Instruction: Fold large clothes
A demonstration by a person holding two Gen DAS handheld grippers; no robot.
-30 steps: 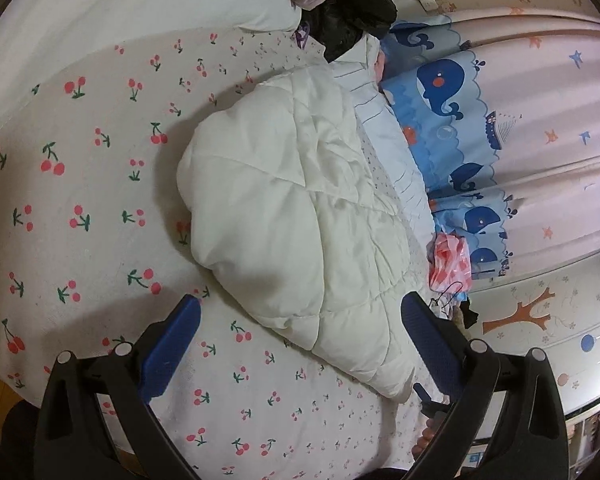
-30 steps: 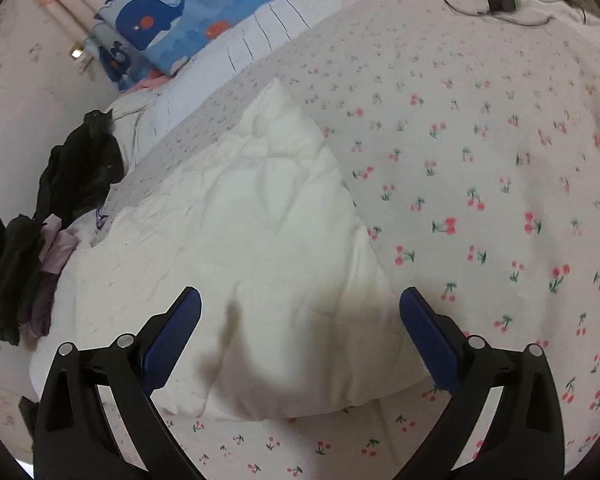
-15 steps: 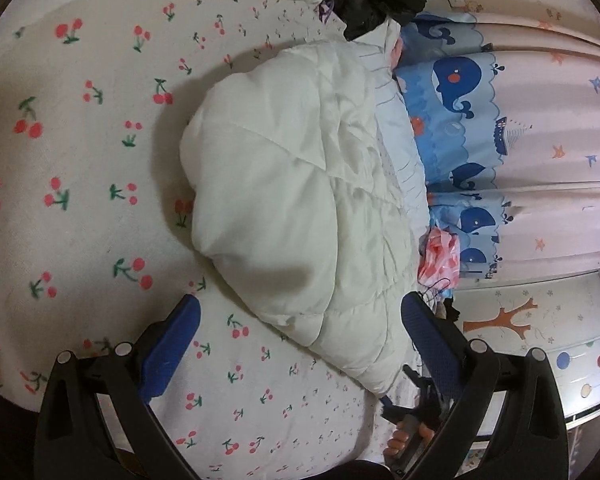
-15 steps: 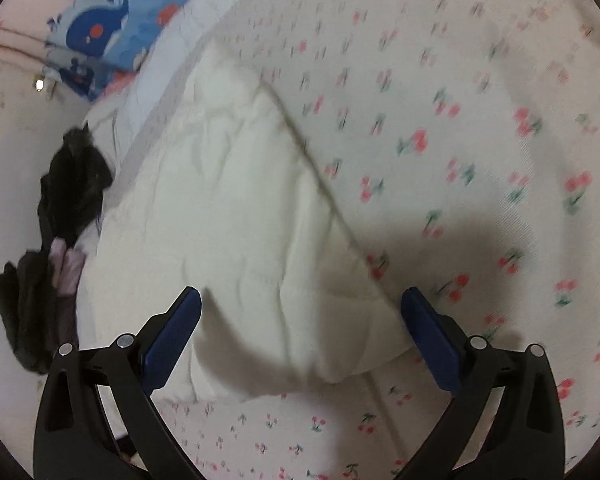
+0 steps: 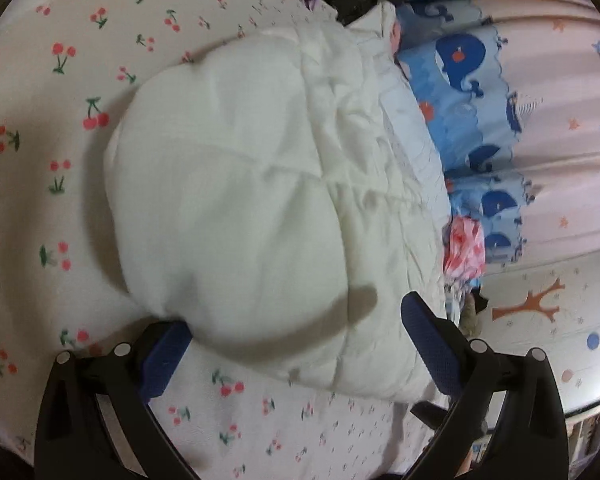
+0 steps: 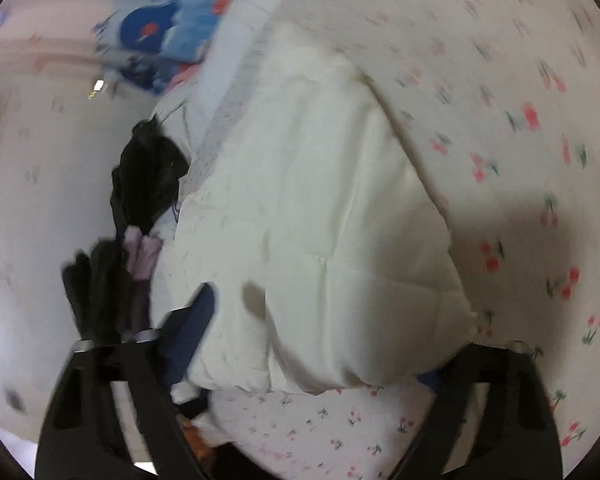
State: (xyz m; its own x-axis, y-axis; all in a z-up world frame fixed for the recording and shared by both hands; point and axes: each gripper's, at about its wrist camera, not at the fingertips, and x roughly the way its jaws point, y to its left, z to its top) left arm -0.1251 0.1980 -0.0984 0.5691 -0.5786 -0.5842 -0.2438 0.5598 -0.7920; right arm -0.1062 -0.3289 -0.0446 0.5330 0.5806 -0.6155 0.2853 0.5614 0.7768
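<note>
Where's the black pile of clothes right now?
In the right wrist view, the black clothes lie left of the white padded garment, beside the cherry-print bedspread.

The left gripper (image 5: 296,328) has black, angular arms with slotted cut-outs, silver round screws at the joints, and dark blue ribbed pads on its fingers (image 5: 428,348). The right gripper (image 6: 320,340) has matching black arms, screws and blue pads.

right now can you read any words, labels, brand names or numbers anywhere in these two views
None: no readable text in either view.
The cherry-print sheet, the whale-print curtain and the wall decals carry pictures only.
The white padded garment shows no label.
The right wrist view is too blurred to tell.
</note>
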